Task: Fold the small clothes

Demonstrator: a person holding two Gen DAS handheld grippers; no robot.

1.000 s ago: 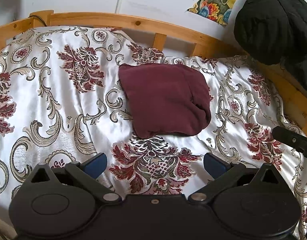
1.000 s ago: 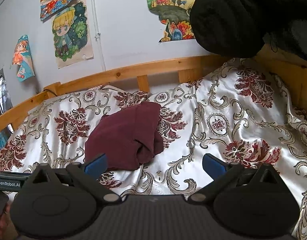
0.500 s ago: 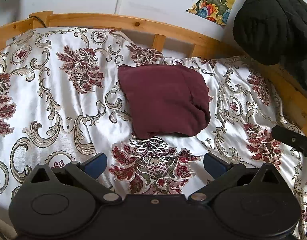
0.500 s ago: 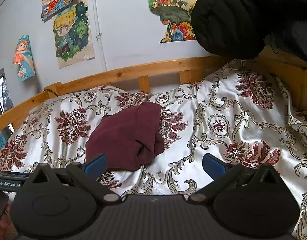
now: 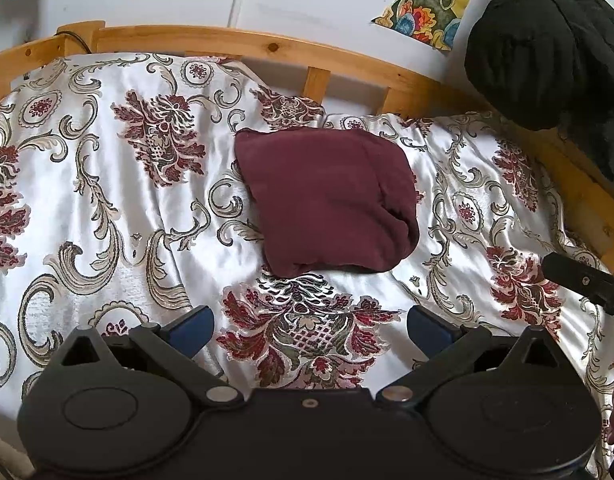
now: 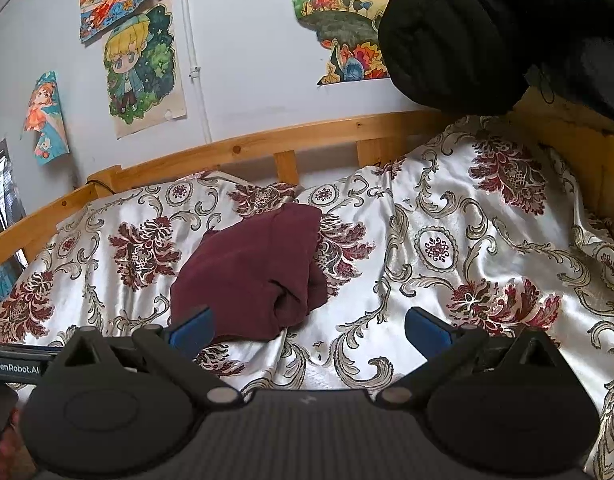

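Left wrist view: your left gripper [image 5: 309,326] is hovering over the bedspread [image 5: 107,208], its 2 blue fingers [image 5: 191,326] spread wide with nothing between them. Folded maroon garment [image 5: 327,200] is lying ahead near the middle of the bed, just short of the wooden rail [image 5: 247,46]. Black jacket [image 5: 547,48] is hanging at far right. Right wrist view: your right gripper [image 6: 309,326] is also standing wide apart and empty, the garment [image 6: 251,272] sitting ahead and left, behind its left fingertip. Posters [image 6: 143,68] are lining the wall.
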